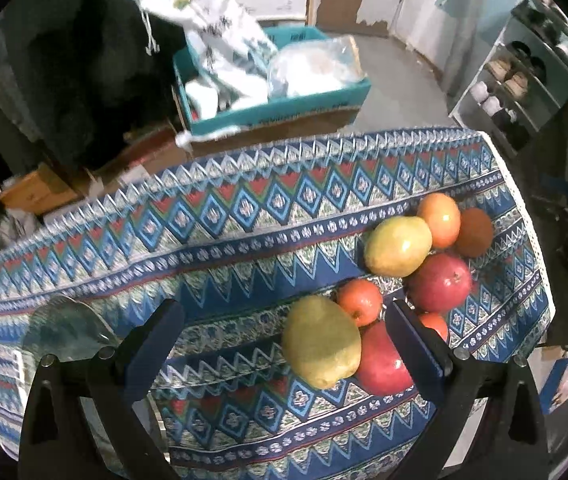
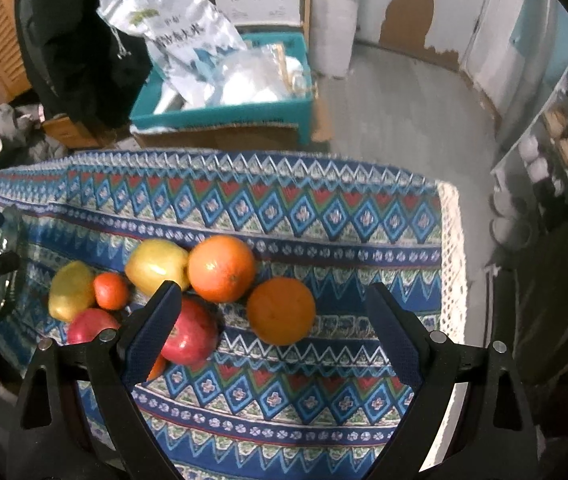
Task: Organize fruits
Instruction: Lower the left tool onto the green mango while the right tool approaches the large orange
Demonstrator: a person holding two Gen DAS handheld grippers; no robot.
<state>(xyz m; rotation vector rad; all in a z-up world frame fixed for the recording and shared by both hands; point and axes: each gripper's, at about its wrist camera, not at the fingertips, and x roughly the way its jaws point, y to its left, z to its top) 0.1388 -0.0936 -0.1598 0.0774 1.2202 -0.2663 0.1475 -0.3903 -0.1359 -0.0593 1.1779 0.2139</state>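
Where patterned cloth [image 2: 284, 392] lies, round (glossy) fruits [image 2: 220, 268] cluster.

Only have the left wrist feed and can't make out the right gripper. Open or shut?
Observer: Open. The right gripper has its fingers spread wide and grips nothing.
Operator: What's lined up with it?
Observer: The large orange shows in the gap between its fingers, touching neither.
Operator: Anything crowding the fingers?
Observer: A red apple is partly hidden behind its left finger.
Operator: The bag behind the table is smeared for me.
Observer: Here the white bag in the teal box is sharp, with dark printed characters and a green logo.
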